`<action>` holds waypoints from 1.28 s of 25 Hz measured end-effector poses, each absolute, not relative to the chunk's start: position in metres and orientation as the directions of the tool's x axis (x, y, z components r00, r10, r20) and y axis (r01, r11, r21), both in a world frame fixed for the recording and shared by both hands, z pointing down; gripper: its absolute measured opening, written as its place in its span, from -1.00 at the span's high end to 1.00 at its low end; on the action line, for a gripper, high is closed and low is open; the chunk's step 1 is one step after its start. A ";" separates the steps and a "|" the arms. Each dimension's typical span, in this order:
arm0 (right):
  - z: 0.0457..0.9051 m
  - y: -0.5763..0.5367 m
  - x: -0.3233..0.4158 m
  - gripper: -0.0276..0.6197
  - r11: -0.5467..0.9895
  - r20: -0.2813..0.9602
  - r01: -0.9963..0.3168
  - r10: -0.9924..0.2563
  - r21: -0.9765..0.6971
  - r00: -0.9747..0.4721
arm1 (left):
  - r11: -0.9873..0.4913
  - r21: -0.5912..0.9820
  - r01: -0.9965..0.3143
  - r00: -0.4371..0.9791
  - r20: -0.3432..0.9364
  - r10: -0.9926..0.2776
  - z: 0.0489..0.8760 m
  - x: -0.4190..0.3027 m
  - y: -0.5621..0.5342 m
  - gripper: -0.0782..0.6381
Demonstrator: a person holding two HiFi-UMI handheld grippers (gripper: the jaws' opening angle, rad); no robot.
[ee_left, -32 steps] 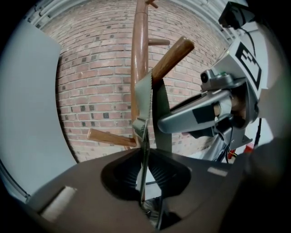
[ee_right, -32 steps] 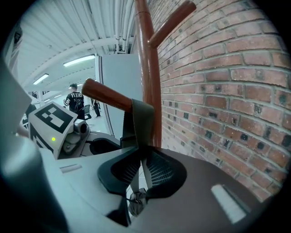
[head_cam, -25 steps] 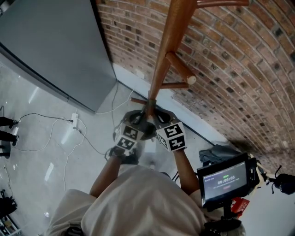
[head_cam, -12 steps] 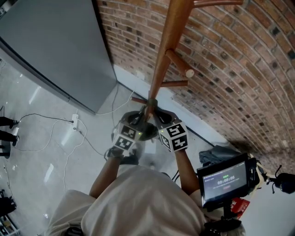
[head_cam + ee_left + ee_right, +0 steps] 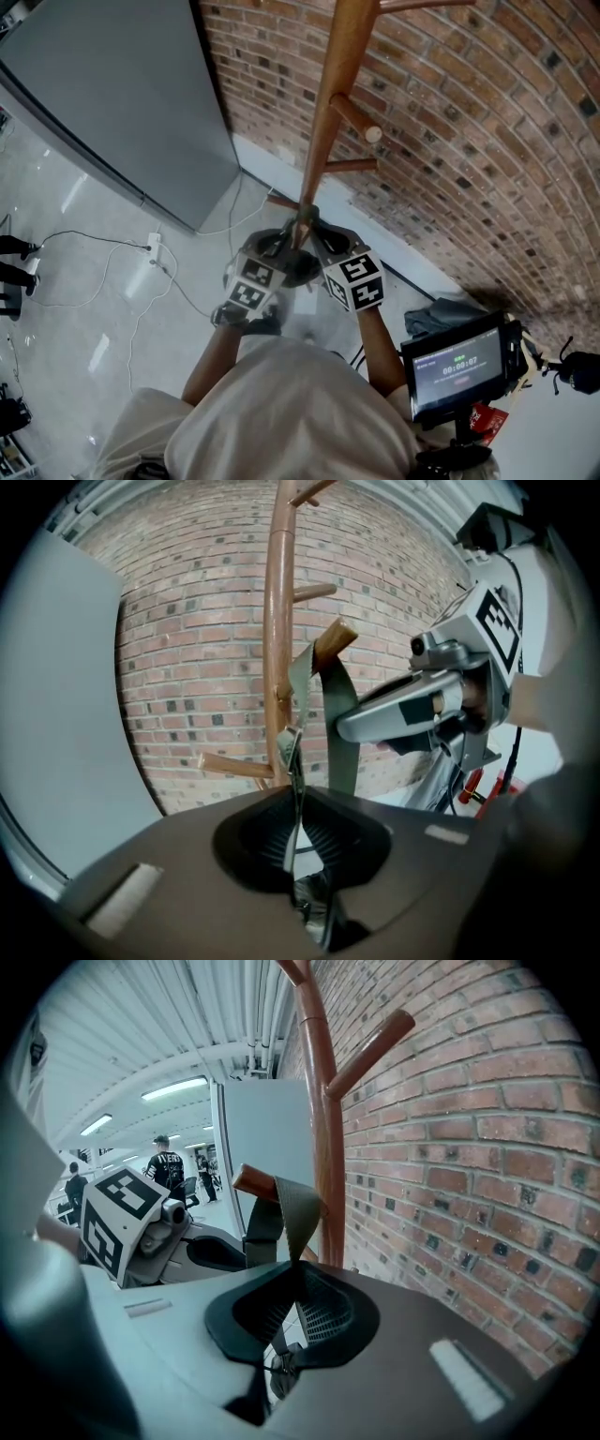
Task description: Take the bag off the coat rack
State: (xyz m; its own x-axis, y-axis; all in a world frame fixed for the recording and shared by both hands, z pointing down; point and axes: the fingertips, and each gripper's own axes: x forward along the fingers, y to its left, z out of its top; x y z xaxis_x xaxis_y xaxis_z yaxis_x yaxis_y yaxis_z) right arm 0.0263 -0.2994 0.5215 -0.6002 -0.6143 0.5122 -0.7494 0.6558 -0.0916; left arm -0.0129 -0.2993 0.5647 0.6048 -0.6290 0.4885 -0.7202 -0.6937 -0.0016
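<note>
The bag's olive-green webbing strap point(image 5: 337, 724) is looped over a short brown wooden peg point(image 5: 333, 641) of the tall wooden coat rack point(image 5: 277, 621). One run is pinched in the left claw point(image 5: 298, 846), the other in the right claw point(image 5: 286, 1326). The upward-tilted peg lies above both, so a lift along it is judged needed.

I'm seeing bright, even indoor light. Ceiling strip lights point(image 5: 173, 1088) glow white in the right gripper view, and the pale floor point(image 5: 112, 309) carries soft streaks of glare in the head view. Both gripper views bulge like a fisheye, with black corners and a curving brick wall point(image 5: 197, 621). Close to the lens, the bag strap point(image 5: 294, 789) goes soft.
</note>
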 end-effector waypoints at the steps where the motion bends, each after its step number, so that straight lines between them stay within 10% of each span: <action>1: 0.520 -0.298 0.026 0.89 0.657 0.511 -0.748 -0.613 -0.093 -0.603 | -0.692 -0.003 -0.722 0.603 0.486 -0.632 0.563 -0.013 -0.298 0.72; 32: 0.413 -0.260 0.036 0.89 0.720 0.278 -0.685 -0.639 -0.110 -0.717 | -0.640 -0.076 -0.764 0.591 0.316 -0.742 0.457 -0.018 -0.256 0.72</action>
